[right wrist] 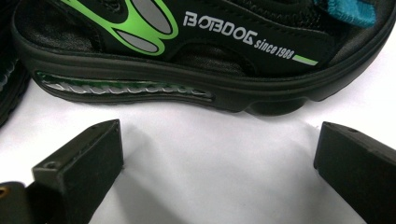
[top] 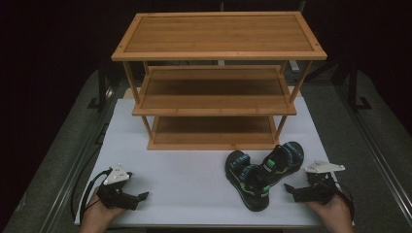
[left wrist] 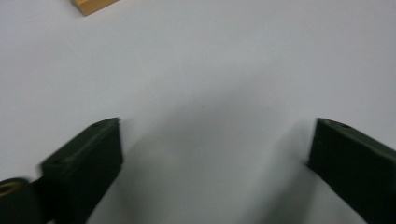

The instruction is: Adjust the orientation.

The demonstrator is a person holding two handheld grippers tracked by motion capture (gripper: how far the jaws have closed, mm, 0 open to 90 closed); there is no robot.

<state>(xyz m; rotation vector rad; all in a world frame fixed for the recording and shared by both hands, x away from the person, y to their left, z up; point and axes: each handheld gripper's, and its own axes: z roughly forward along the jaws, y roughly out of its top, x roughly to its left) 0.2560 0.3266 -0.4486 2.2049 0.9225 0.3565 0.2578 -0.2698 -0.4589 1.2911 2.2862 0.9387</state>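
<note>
Two black sandals with green and teal trim lie crossed on the white mat in front of the rack, one sandal [top: 248,182] toward the front and the other sandal [top: 282,162] angled to the right. My right gripper [top: 290,190] rests on the mat just right of them, open, its jaws pointing at the sandal's side [right wrist: 187,60] with nothing between them. My left gripper [top: 141,196] sits at the front left of the mat, open over bare white surface [left wrist: 210,93], far from the sandals.
A three-tier bamboo shoe rack [top: 218,53] stands at the back of the white mat [top: 184,170]; a corner of it [left wrist: 91,5] shows in the left gripper view. Metal rails [top: 73,165] run along both sides of the table. A person's hands hold the grippers at the front edge.
</note>
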